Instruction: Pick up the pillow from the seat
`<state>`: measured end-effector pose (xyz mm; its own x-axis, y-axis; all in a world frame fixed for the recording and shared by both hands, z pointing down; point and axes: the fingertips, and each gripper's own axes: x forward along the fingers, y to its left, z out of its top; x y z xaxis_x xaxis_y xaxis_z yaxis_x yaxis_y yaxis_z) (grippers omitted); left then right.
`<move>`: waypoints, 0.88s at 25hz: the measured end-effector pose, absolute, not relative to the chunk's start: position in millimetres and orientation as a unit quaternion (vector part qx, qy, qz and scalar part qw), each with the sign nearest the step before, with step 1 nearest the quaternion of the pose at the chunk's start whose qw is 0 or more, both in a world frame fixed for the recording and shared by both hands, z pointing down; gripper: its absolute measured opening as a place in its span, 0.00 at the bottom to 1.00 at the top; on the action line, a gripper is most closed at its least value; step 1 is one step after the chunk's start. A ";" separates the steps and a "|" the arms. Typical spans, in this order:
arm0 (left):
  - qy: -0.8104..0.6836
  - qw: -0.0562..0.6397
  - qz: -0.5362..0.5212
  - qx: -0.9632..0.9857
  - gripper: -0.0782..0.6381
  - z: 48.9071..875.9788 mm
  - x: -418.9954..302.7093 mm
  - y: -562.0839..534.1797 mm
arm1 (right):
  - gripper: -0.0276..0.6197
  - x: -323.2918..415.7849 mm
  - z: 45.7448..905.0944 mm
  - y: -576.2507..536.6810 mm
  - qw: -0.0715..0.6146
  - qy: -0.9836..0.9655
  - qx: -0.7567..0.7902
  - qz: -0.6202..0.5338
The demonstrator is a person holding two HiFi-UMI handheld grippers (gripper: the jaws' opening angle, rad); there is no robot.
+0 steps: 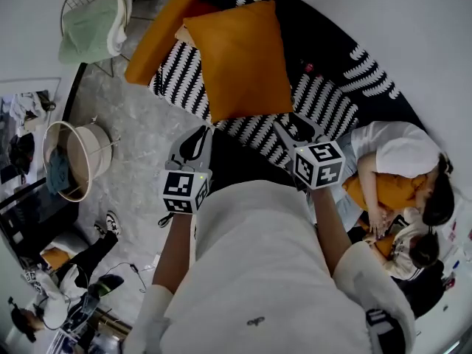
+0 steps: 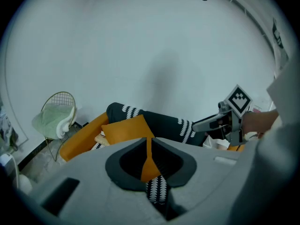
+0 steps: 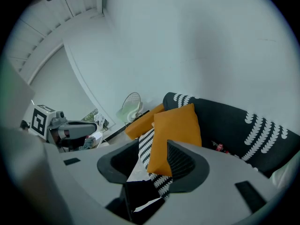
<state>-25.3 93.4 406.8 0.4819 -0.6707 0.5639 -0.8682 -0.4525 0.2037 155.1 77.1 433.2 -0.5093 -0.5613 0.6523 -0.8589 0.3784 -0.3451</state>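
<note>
An orange square pillow point(image 1: 240, 57) lies on the black-and-white patterned seat point(image 1: 335, 98), leaning toward its backrest. The left gripper point(image 1: 200, 133) hangs just short of the pillow's near left corner, apart from it, jaws shut with nothing in them. My right gripper point(image 1: 289, 127) hovers near the pillow's near right corner, its jaws a little open and empty. In the left gripper view the pillow point(image 2: 126, 128) shows beyond the closed jaws. In the right gripper view the pillow point(image 3: 176, 125) sits straight ahead through the gap.
A long orange cushion point(image 1: 158, 35) lies left of the pillow. A wire chair with green cloth point(image 1: 92, 21) stands at far left, a round basket point(image 1: 74, 157) on the grey floor. Two people point(image 1: 398, 183) sit on the seat's right end; another person point(image 1: 66, 271) is at lower left.
</note>
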 end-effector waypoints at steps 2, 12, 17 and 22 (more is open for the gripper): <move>-0.464 0.248 0.206 0.825 0.16 416.2 -28.2 86.6 | 0.29 154.8 438.9 70.6 0.228 -0.798 0.444 0.339; -0.442 0.274 0.220 0.825 0.26 463.7 -35.4 32.0 | 0.44 152.7 490.9 29.4 0.275 -0.782 0.422 0.366; -0.429 0.290 0.219 0.827 0.34 486.3 -37.7 4.9 | 0.47 153.0 515.7 7.1 0.284 -0.770 0.423 0.385; -0.412 0.311 0.228 0.826 0.40 511.8 -37.0 -16.3 | 0.52 156.2 540.6 -15.1 0.301 -0.755 0.427 0.397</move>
